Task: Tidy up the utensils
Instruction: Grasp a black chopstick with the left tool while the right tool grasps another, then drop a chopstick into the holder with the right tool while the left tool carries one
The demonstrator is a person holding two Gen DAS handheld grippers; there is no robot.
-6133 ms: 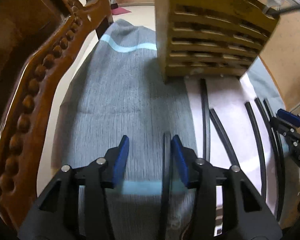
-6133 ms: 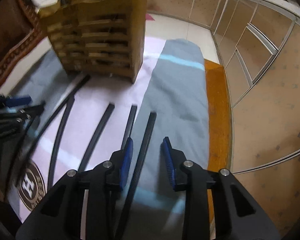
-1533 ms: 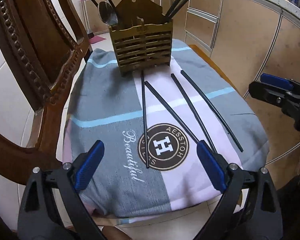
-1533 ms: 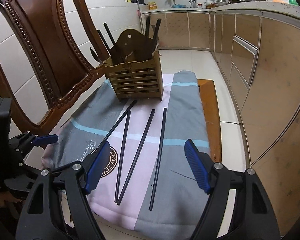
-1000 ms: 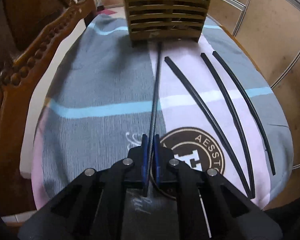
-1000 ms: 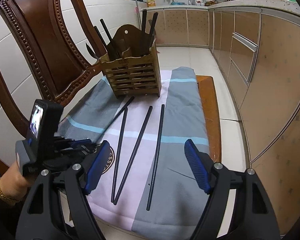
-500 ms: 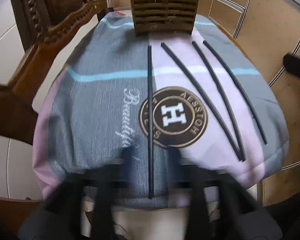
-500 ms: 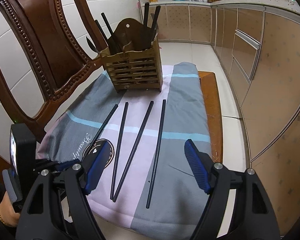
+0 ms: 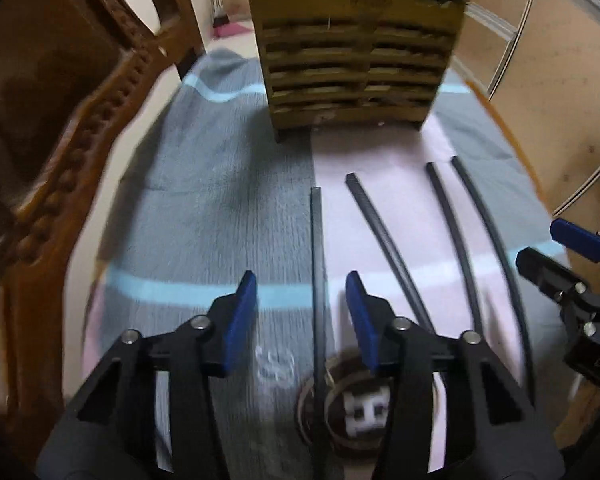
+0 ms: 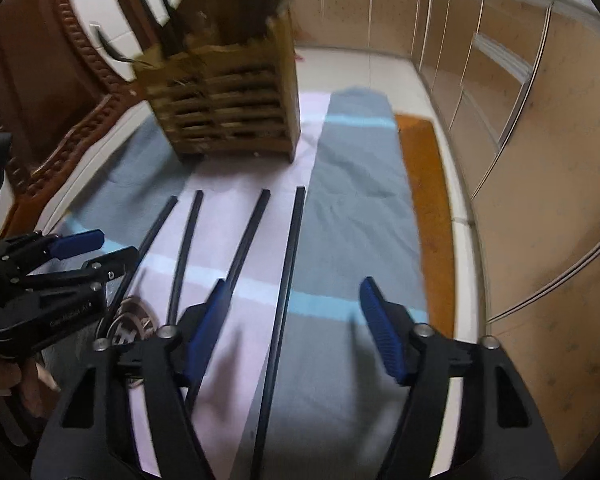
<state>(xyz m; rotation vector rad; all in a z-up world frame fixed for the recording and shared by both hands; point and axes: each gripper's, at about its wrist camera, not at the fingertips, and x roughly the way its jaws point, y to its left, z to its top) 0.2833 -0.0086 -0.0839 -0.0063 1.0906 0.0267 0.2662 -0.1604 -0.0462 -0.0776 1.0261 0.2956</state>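
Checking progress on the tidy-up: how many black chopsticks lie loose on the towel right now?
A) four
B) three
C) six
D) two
A: four chopsticks lie side by side on the towel in front of the wooden utensil holder, none gripped.

Chopsticks lying loose on the cloth: four, black — first point(image 9: 317, 280), second point(image 9: 384, 236), third point(image 9: 454, 240), fourth point(image 9: 496, 248).
Utensil holders: one, wooden and slatted point(image 9: 356, 60).
Utensils standing in the holder: several dark handles point(image 10: 168, 20); blur prevents an exact count.
Cloths: one, grey and pink with blue stripes point(image 9: 220, 208).
Round logos on the cloth: one point(image 9: 364, 408).
Chairs: one, carved wood point(image 9: 60, 120).
Grippers: two — left gripper point(image 9: 300, 300), right gripper point(image 10: 292, 312).
Blue fingers per gripper: two.
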